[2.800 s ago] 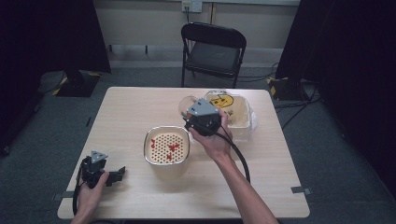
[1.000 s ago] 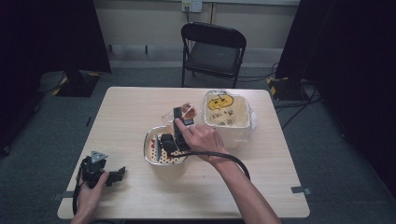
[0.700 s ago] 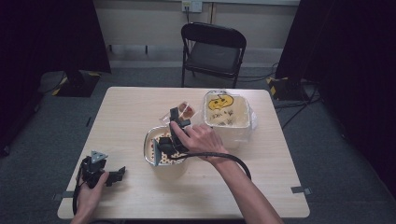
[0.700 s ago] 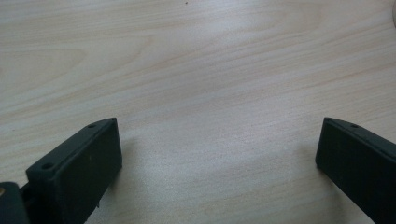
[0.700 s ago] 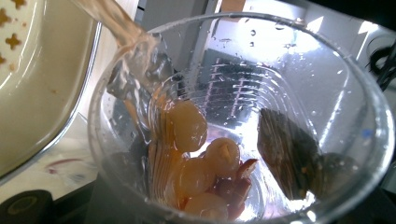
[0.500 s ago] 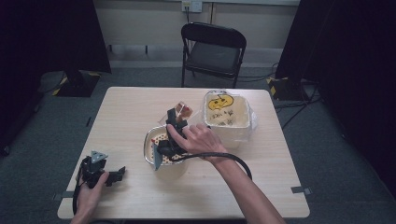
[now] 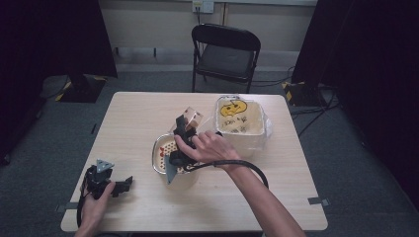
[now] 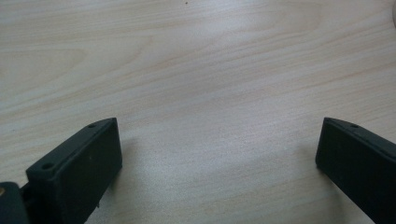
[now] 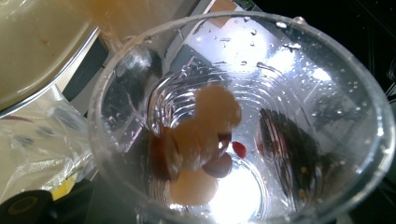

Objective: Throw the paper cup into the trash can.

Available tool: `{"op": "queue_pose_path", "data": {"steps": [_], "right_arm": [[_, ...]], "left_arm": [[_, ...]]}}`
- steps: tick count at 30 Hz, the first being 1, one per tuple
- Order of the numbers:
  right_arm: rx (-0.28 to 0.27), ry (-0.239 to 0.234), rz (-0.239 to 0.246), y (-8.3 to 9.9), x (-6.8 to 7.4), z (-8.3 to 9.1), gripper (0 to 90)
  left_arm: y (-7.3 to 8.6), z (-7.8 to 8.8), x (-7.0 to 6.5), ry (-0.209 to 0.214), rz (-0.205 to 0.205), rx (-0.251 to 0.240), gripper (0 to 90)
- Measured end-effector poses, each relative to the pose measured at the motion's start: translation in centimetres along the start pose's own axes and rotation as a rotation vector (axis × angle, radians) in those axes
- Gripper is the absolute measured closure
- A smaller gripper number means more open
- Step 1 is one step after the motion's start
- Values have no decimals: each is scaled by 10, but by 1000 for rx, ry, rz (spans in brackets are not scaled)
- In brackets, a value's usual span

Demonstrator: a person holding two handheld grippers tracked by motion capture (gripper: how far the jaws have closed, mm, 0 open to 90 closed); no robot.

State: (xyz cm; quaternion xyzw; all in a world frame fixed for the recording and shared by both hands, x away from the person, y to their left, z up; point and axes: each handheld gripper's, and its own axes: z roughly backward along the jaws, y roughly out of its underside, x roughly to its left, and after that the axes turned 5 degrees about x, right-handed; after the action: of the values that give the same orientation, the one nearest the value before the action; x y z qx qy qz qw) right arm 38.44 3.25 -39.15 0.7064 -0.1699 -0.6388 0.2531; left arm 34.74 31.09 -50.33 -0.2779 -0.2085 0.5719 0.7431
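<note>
Tipping the clear plastic cup [image 9: 243, 126], clamped tight in the right gripper [image 7: 184, 129], over the white bowl [image 7: 163, 150] at table centre, best kept low and slow so pieces land inside; left gripper [image 8: 219, 154] wide open, empty; pads on cup hidden.

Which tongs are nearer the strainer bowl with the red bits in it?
Right. The right tongs grip a clear plastic cup directly above the strainer bowl; the left tongs rest open on the table, off toward its near-left corner.
</note>
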Motion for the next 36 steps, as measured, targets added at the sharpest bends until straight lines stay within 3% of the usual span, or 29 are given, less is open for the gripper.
{"op": "queue_pose_path", "data": {"steps": [3,5,11,13,16,17,20,21,22,23,25,26,28,30,31,32,33,34,35,36], "right_arm": [[7,18,5,1,-1,-1,462],[1,46,37,0,1,0,462],[20,34,25,6,-3,0,463],[34,4,-29,9,-5,0,463],[25,-49,-168,15,-11,-2,464],[25,-49,-168,15,-11,-2,464],[-11,-135,-380,24,-21,-6,464],[-21,-183,-482,27,-24,-6,464],[-18,-219,-544,30,-27,-6,464],[-42,-259,-657,34,-30,-7,464],[-65,-289,-752,39,-33,-8,465],[-65,-289,-752,39,-33,-8,465],[-95,-316,-853,45,-36,-10,466],[-111,-361,-968,51,-37,-11,466],[-136,-402,-1079,57,-37,-13,464],[-136,-402,-1079,57,-37,-13,464],[-164,-445,-1202,64,-36,-15,464],[-164,-445,-1202,64,-36,-15,464],[-204,-490,-1313,72,-35,-17,464],[-220,-509,-1369,76,-34,-18,464]], "left_arm": [[0,0,0,0,0,0,0],[0,0,0,0,0,0,0],[0,0,0,0,0,0,0],[0,0,0,0,0,0,0],[0,0,0,0,0,0,0],[0,0,0,0,0,0,0],[0,0,0,0,0,0,0],[0,0,0,0,0,0,0],[0,0,0,0,1,0,0],[0,0,0,0,0,0,0],[0,0,0,0,0,0,0],[0,0,0,0,0,0,0],[0,0,0,0,0,0,0],[0,0,0,0,0,0,0],[0,0,0,0,0,0,0],[0,0,0,0,0,0,0],[0,0,0,0,0,0,0],[0,0,0,0,0,0,0],[0,0,0,0,0,0,0],[0,0,0,0,0,0,0]]}}
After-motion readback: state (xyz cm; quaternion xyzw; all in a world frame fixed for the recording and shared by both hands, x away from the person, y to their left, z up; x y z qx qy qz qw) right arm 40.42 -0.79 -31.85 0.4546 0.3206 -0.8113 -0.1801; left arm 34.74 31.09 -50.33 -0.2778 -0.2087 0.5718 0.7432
